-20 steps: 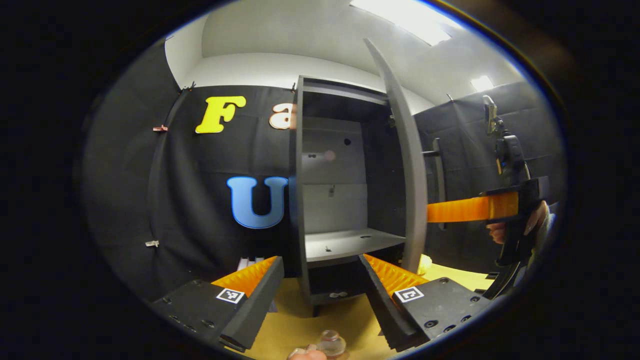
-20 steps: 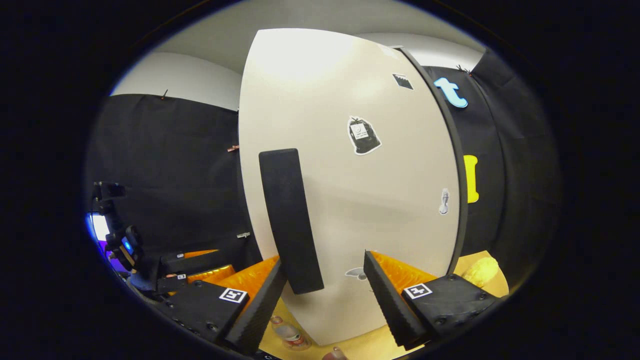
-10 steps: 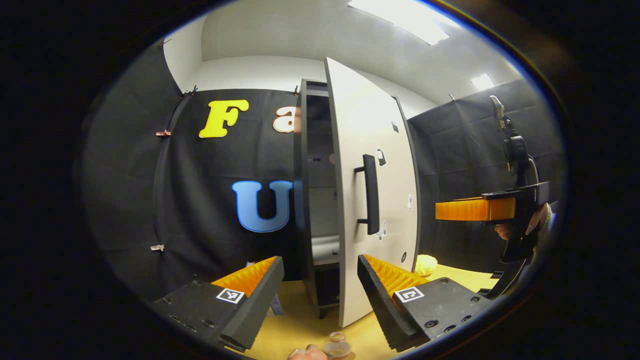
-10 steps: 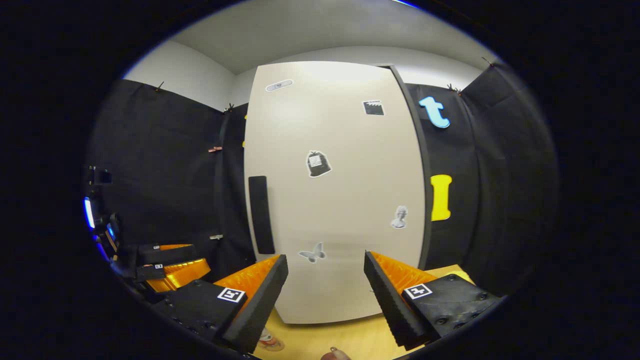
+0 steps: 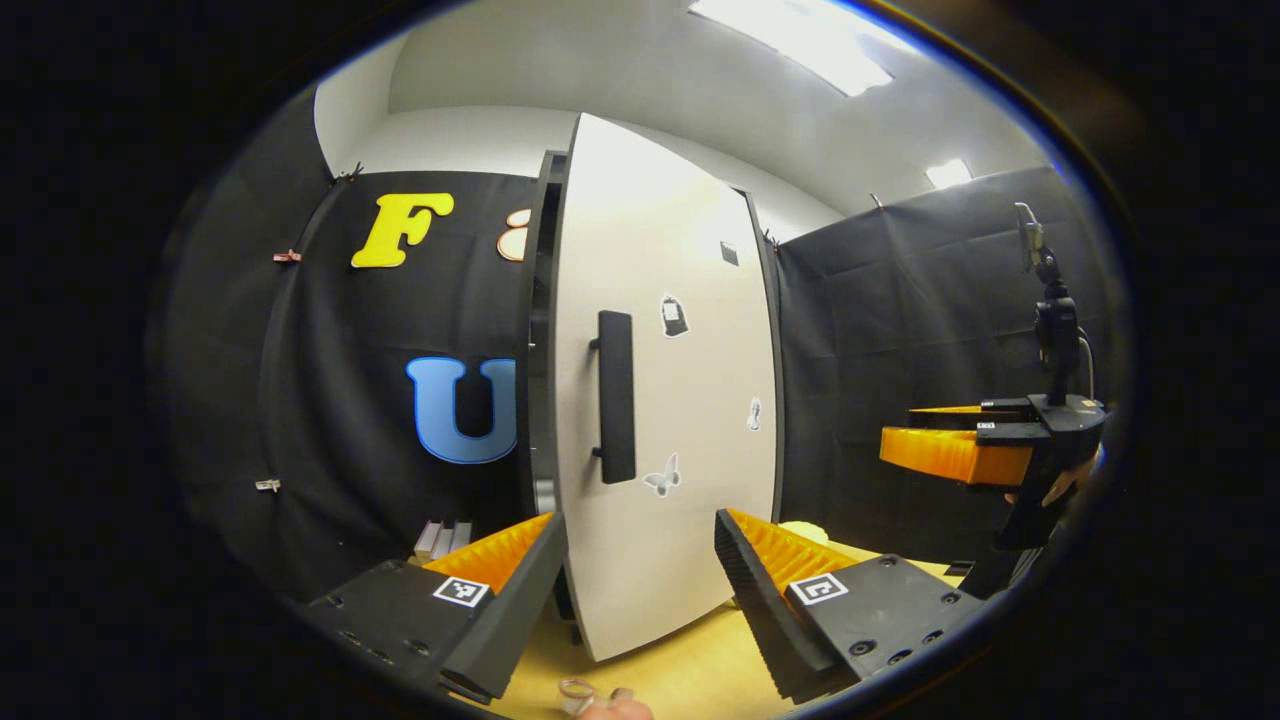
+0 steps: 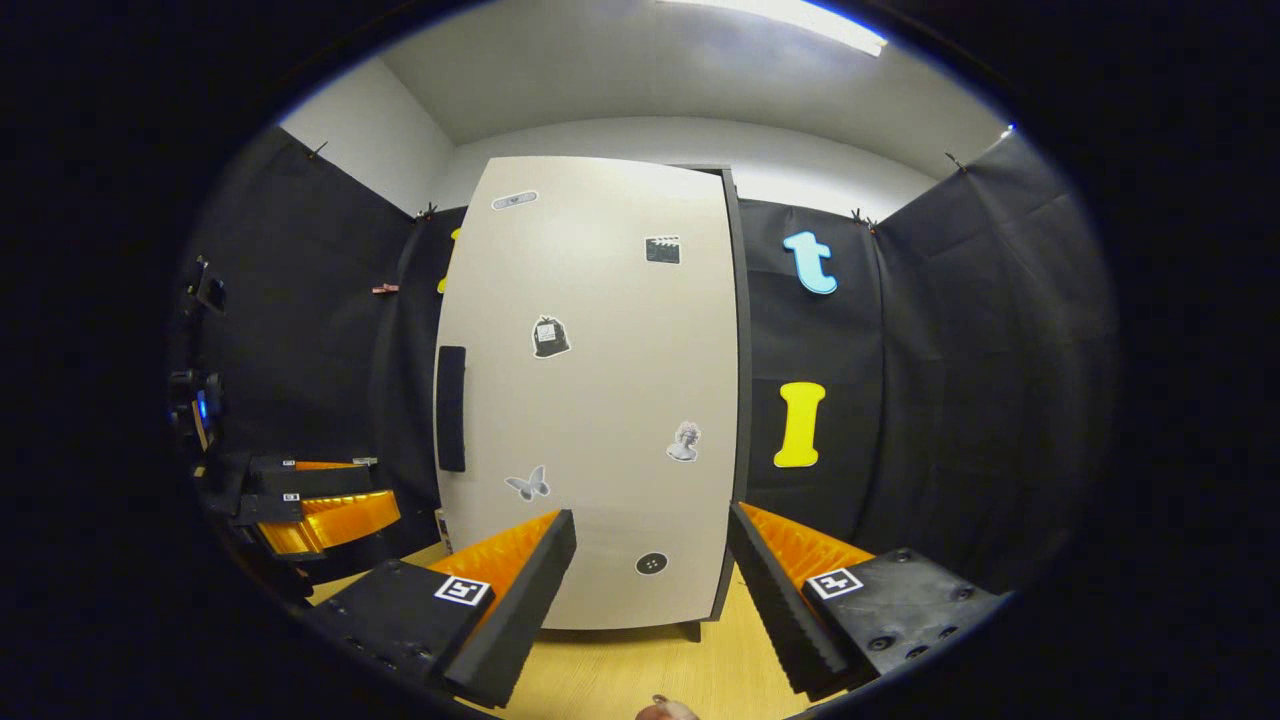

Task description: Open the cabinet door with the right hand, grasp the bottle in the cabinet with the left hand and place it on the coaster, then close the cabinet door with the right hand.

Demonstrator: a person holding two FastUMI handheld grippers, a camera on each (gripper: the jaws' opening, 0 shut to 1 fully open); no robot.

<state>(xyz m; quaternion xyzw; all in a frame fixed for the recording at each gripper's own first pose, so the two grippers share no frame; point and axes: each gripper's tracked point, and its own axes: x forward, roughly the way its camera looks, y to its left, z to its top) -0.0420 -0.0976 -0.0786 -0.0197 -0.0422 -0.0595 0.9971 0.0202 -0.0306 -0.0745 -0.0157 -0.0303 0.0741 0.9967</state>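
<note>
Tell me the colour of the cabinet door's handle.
Black, against the off-white cabinet door. The handle shows best in the left gripper view.

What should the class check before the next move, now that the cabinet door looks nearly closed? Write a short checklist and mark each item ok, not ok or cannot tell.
1. Cabinet door flush with the cabinet: cannot tell; the left gripper view shows a dark strip at its handle side.
2. Right gripper free of the door: ok, open and holding nothing.
3. Left gripper empty: ok, open, nothing between its fingers.
4. Door handle unobstructed: ok.
5. Bottle standing on the coaster: cannot tell; just a clear object at the left gripper view's bottom edge.
</note>
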